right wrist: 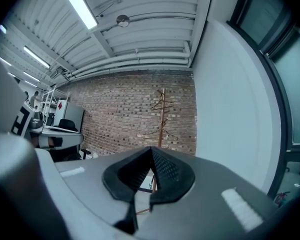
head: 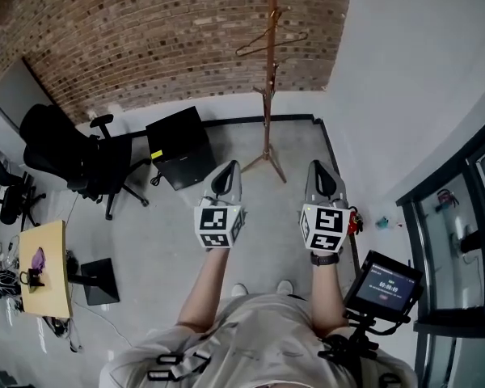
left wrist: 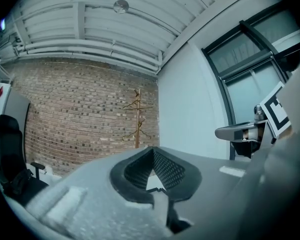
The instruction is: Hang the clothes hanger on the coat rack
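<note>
Ahead: hanger [head: 259,47] horiz. on upright rack [head: 268,95]

Head view steeply down, 2 gripper views level, all 3 sharing far coat rack [head: 268,95]

Brick wall [head: 186,39] behind grey floor [head: 268,217], black office chair [head: 61,148], yellow table [head: 50,253].

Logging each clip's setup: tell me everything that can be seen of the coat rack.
The coat rack is a slim, brown, wooden-looking pole standing upright on splayed legs on the grey floor, in the corner where the brick wall meets the white wall. A thin hanger of like colour hangs partway up; angled lines near its top may be pegs or another hanger. Nothing else touches it.
</note>
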Demonstrator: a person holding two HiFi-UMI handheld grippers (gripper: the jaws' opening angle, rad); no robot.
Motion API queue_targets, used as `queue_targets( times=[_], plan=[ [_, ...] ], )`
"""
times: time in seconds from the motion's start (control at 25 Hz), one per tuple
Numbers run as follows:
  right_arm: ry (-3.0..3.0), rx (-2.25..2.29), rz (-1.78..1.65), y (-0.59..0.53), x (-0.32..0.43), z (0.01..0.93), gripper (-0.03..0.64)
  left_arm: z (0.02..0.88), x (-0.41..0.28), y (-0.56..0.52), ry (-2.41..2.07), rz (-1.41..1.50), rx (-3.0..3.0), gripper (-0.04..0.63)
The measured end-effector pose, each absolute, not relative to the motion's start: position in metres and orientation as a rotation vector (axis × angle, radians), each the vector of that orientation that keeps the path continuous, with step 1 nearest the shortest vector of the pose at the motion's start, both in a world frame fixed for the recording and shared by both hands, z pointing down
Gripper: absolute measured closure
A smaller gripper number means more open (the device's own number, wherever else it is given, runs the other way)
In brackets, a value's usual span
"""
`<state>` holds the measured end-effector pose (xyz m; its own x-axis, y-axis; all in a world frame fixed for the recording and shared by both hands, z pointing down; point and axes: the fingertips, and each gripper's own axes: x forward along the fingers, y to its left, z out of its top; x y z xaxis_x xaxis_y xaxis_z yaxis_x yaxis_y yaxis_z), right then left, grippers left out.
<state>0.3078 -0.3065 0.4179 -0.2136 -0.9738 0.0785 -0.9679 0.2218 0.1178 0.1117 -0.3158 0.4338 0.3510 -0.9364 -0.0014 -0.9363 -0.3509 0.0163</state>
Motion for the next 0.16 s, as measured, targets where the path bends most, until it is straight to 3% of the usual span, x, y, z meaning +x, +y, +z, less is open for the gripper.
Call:
queue_targets(
  times=[0.16],
  plan=[
    [-2.356,1.880,-0.080,-0.340,0.324,0.413,0.612,0.436,0.139,-0.348,-1.760,0.011,2.572,0.594]
  ],
)
